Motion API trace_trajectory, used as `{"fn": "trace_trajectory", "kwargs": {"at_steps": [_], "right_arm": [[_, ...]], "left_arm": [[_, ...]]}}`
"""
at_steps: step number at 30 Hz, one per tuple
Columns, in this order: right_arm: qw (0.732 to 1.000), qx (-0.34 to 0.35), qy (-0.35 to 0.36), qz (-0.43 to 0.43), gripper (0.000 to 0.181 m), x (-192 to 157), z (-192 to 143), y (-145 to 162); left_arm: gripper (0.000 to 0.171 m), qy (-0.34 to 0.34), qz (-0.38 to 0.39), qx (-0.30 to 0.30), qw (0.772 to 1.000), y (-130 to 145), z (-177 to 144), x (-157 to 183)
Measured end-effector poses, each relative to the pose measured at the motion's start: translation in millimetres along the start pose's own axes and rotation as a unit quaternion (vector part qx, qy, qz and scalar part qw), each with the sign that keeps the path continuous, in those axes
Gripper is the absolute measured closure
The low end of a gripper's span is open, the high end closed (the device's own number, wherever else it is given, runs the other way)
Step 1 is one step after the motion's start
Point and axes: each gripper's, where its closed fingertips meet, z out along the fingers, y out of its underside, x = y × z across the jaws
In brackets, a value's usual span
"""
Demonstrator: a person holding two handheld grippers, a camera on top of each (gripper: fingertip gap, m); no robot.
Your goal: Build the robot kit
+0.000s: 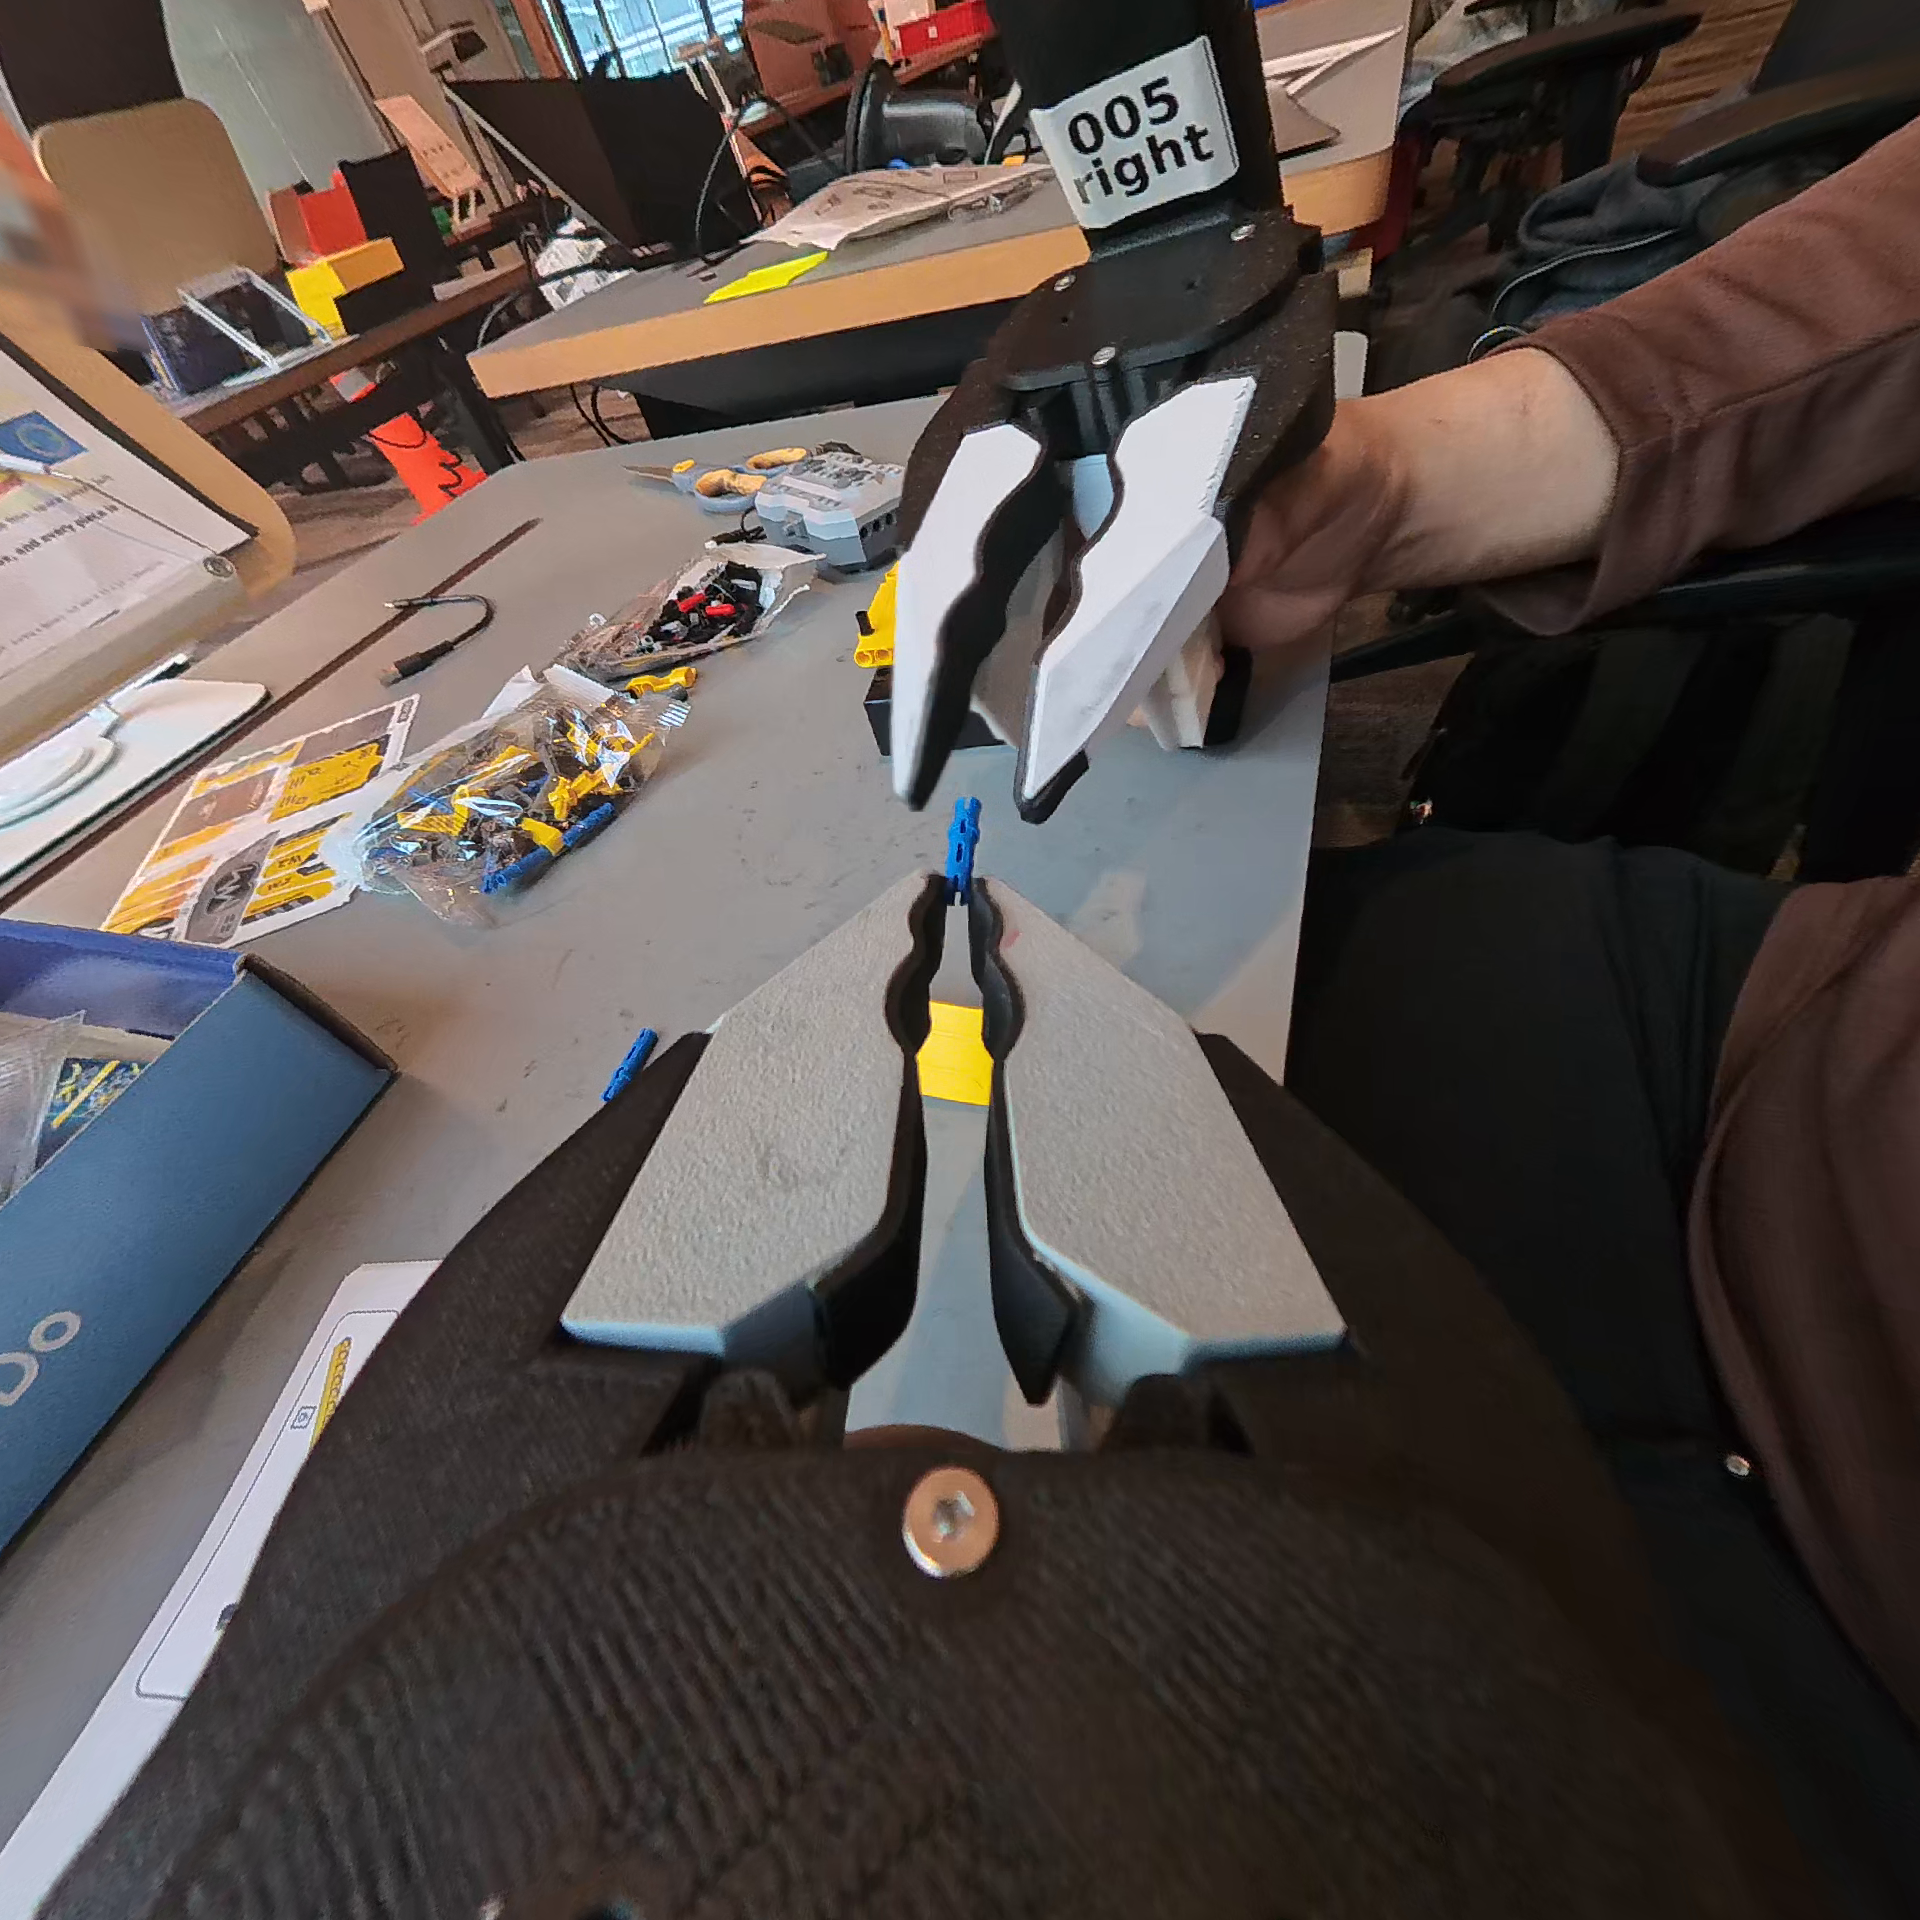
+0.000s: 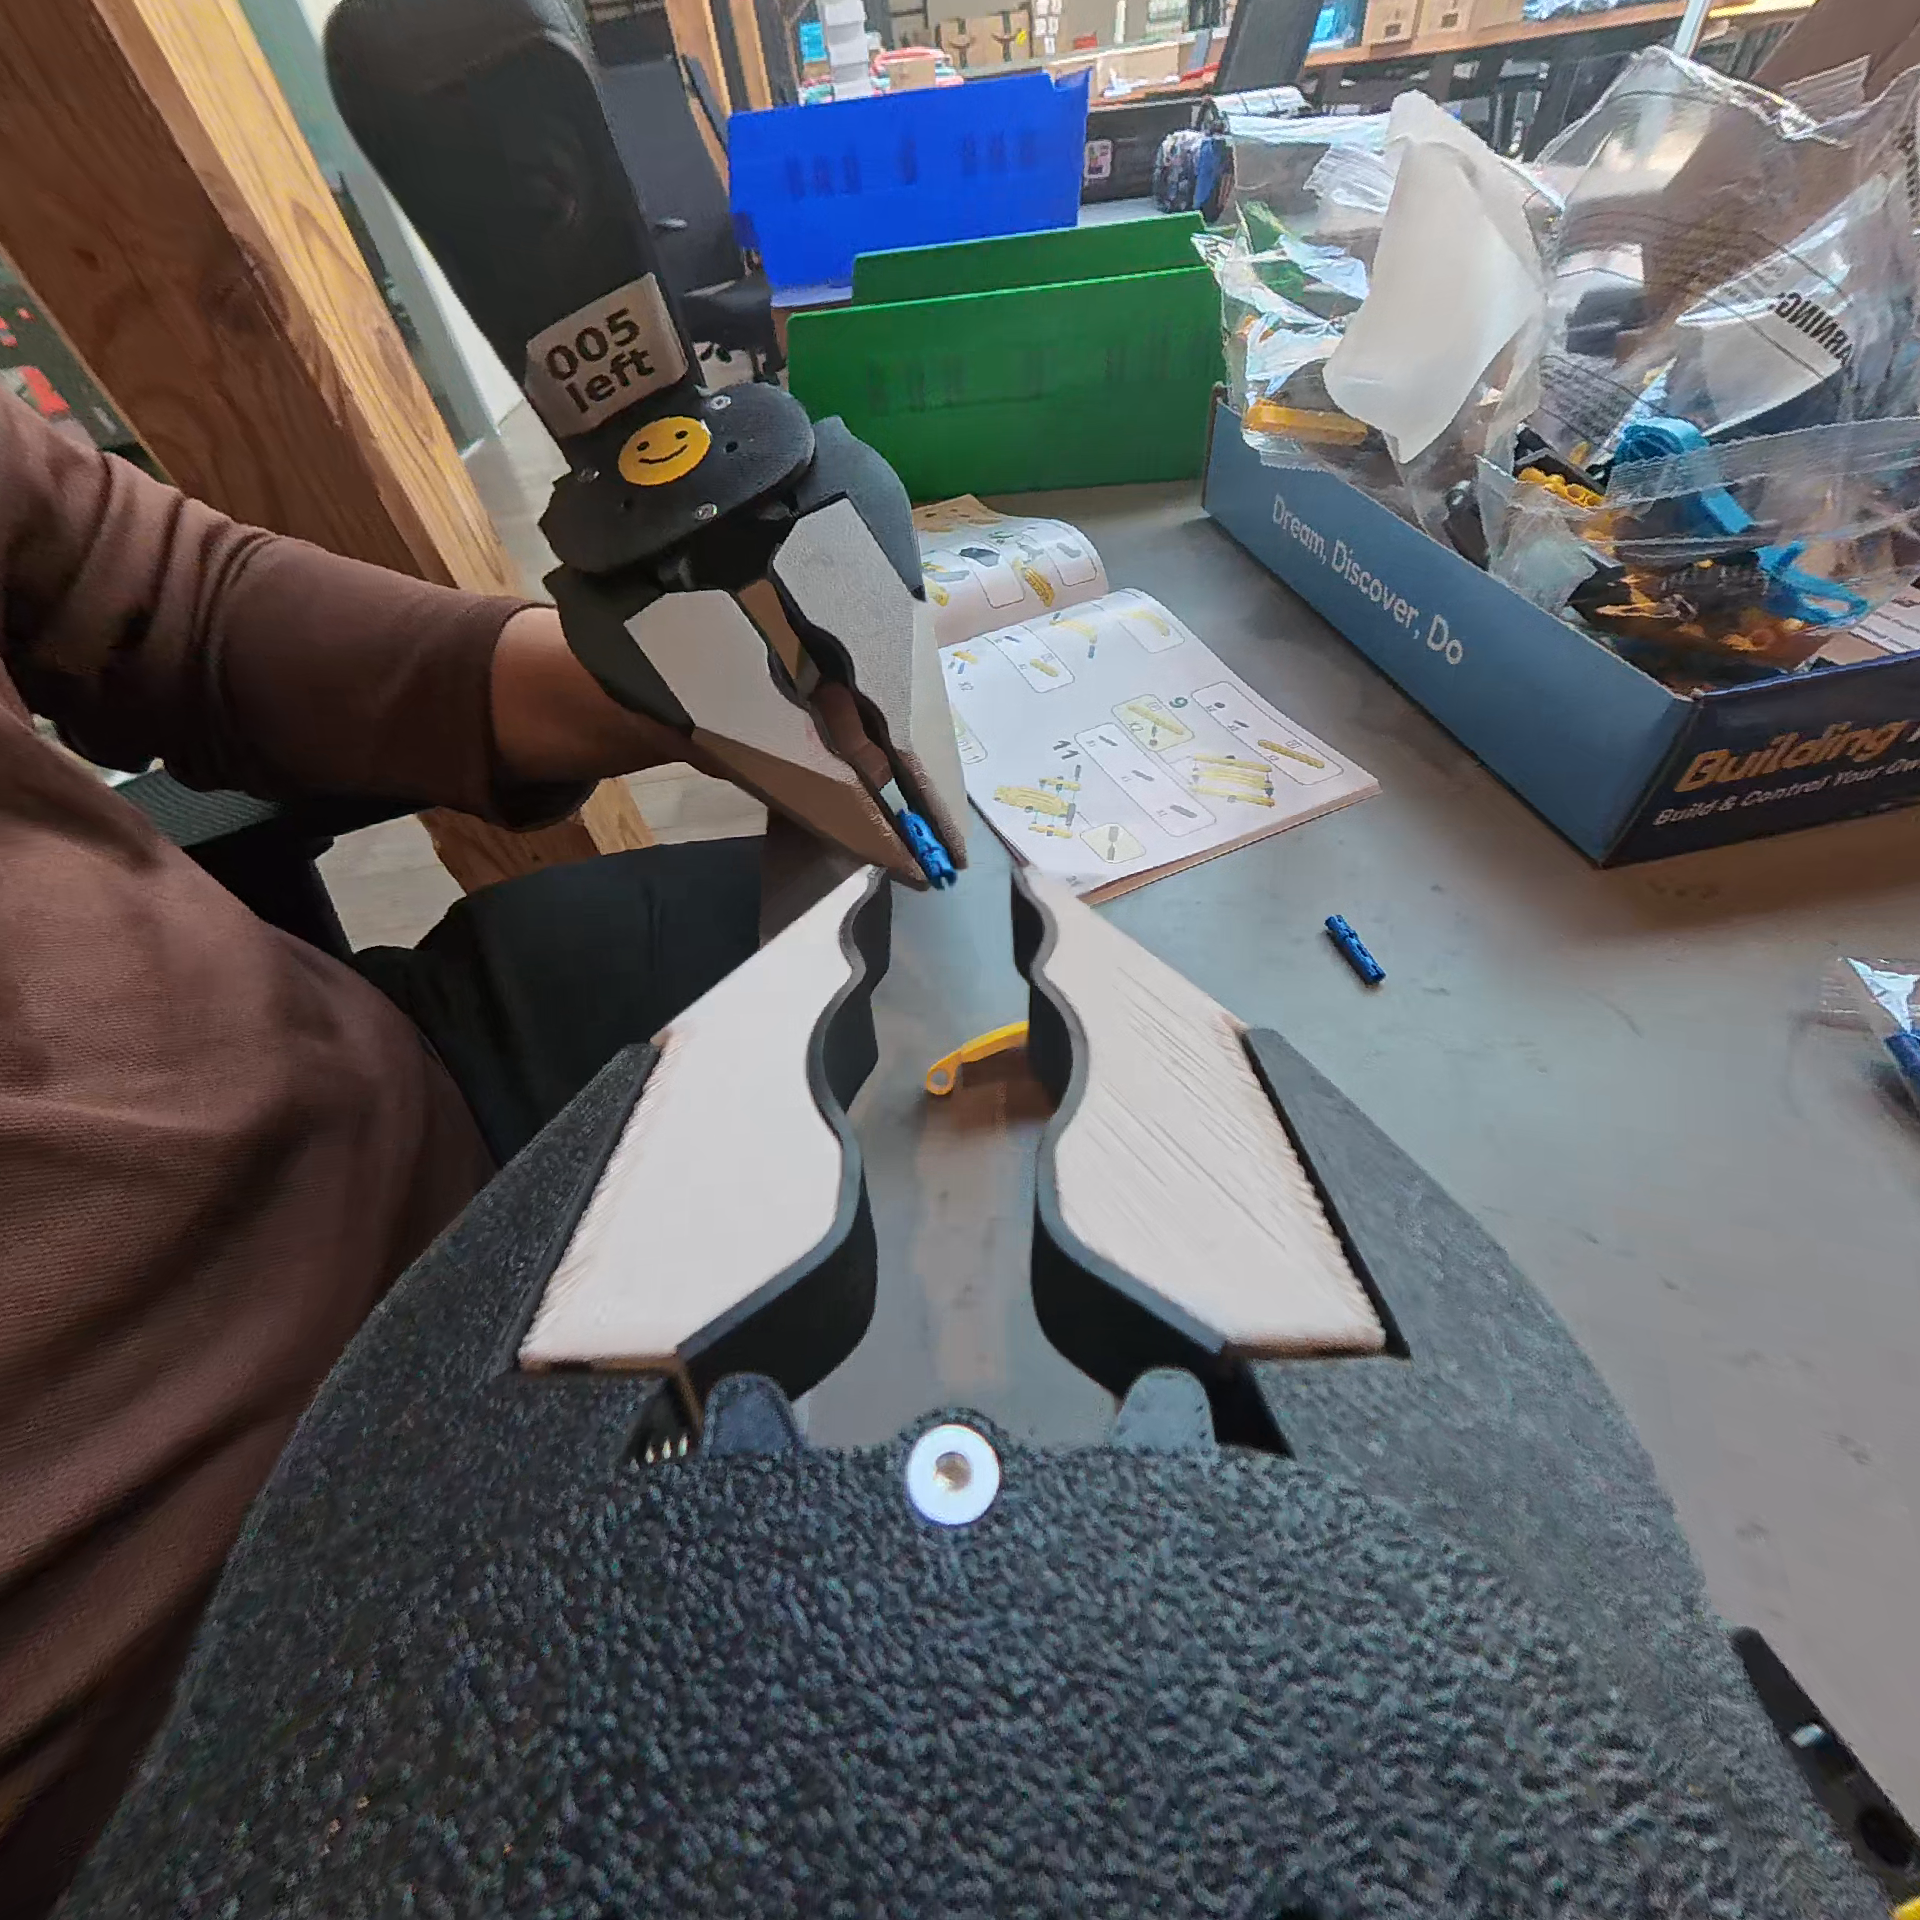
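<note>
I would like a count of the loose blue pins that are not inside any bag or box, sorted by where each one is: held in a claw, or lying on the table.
Held in the left claw: 1, a blue pin pinched at the tips
Lying on the grey table: 1, a blue pin near the open booklet
Held in the right claw: 0, it is open
Total: 2

Small blue pin – pinched at left gripper tips, protruding toward the spread right gripper.
</note>
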Motion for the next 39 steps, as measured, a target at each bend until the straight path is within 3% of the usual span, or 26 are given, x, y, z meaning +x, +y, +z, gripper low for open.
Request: {"fn": "trace_trajectory", "kwargs": {"at_steps": [5,9,30,33,36,39], "right_arm": [[1.0,0.002,0.007,-0.012,0.151,-1,1,-1],[0.999,0.006,0.009,-0.04,0.172,-5,3,-2],[0.999,0.005,-0.022,-0.033,0.177,-12,2,-2],[0.999,0.022,0.015,-0.033,0.177,-1,0,-7],[0.997,0.025,0.058,-0.039,0.177,14,-5,-8],[0.994,0.005,0.101,-0.044,0.177,29,-8,-2]], "left_arm": [[0.171,-0.004,0.009,-0.007,1.0,1,2,1],[0.171,-0.001,0.012,-0.005,1.0,1,2,2],[0.17,0.007,0.012,0.014,1.0,-5,1,6],[0.171,-0.027,-0.002,0.011,1.0,-4,1,-5],[0.155,-0.05,-0.024,0.02,0.998,-6,-2,-14],[0.152,-0.062,-0.046,0.022,0.997,-5,-3,-22]]}}
